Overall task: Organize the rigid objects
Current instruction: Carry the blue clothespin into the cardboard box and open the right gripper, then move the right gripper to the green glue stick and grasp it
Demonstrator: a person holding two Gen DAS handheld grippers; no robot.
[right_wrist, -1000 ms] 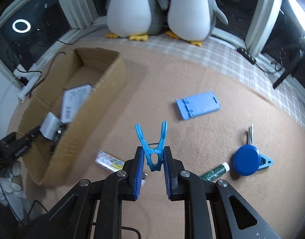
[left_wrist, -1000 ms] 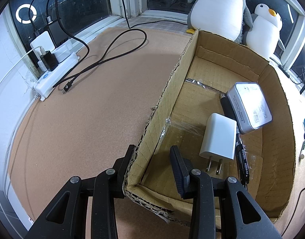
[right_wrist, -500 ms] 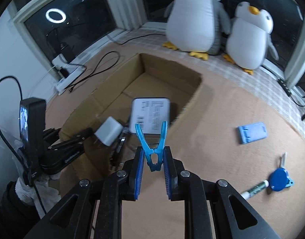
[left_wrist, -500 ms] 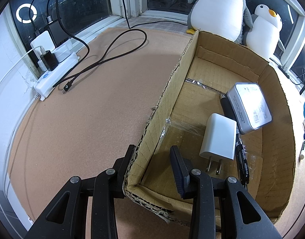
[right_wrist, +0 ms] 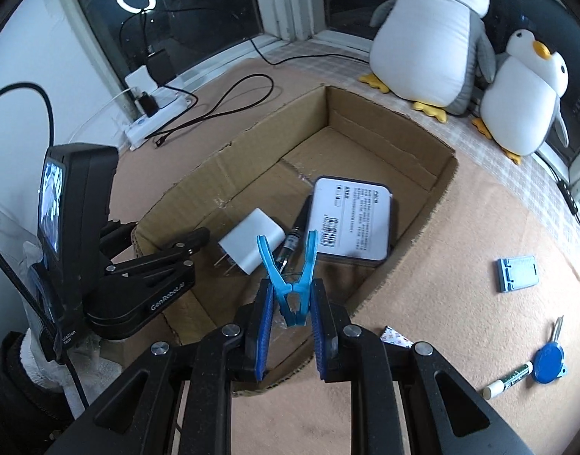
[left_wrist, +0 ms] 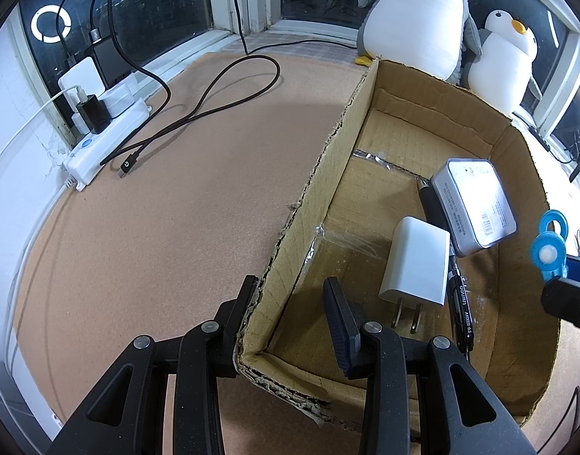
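An open cardboard box [right_wrist: 415,132] [left_wrist: 381,87] lies on the tan mat. Inside are a white charger plug [right_wrist: 250,240] [left_wrist: 417,261], a black pen [right_wrist: 299,223] [left_wrist: 462,305] and a flat tin with a label [right_wrist: 350,223] [left_wrist: 472,201]. My right gripper [right_wrist: 290,316] is shut on a blue clothespin [right_wrist: 288,282] and holds it above the box's near part; the clothespin also shows at the right edge of the left wrist view [left_wrist: 549,246]. My left gripper [left_wrist: 290,314] straddles the box's left wall near its corner, one finger outside and one inside; whether it presses the wall I cannot tell.
On the mat right of the box lie a blue phone stand [right_wrist: 517,273], a blue key fob with a key [right_wrist: 549,356], a green-white marker [right_wrist: 508,377] and a small packet [right_wrist: 396,335]. Two plush penguins [right_wrist: 430,38] sit behind the box. A power strip [left_wrist: 100,140] with cables lies at left.
My right gripper has carried the clothespin leftward from over the mat to above the box interior. The left gripper and the box have not moved.
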